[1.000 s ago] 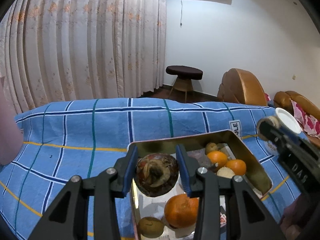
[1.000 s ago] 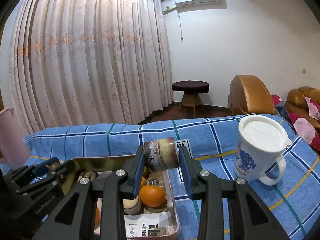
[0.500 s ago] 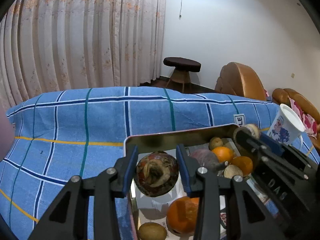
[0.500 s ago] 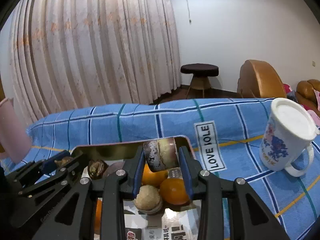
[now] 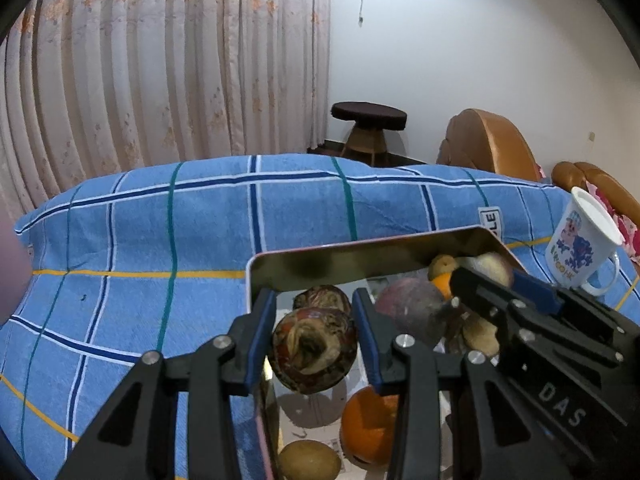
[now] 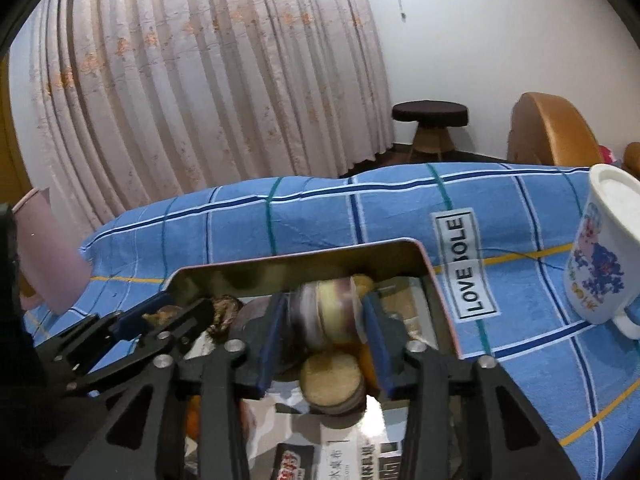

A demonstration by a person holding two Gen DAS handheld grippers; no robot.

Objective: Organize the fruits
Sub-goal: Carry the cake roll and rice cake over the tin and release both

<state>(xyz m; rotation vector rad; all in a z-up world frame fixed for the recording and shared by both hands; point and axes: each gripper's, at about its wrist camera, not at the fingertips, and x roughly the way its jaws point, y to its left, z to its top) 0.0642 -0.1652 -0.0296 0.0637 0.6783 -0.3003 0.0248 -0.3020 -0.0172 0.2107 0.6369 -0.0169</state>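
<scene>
Between the left gripper's [image 5: 314, 334] blue pads sits a gripped brown mottled fruit [image 5: 313, 350], over the metal tray [image 5: 360, 258]; the right gripper [image 6: 324, 330] clamps a blurred purple-banded fruit [image 6: 328, 318] above that tray's fruits

We hold our left gripper [image 5: 314, 340] over the near left corner of the tin tray [image 5: 360, 256], its blue pads pressed against a dark round fruit [image 5: 314, 350]. Our right gripper [image 6: 322, 328] reaches in over the tray's far right part, jaws spread, a blurred purple-and-cream fruit [image 6: 326, 316] between the pads; whether they touch it we cannot tell
</scene>
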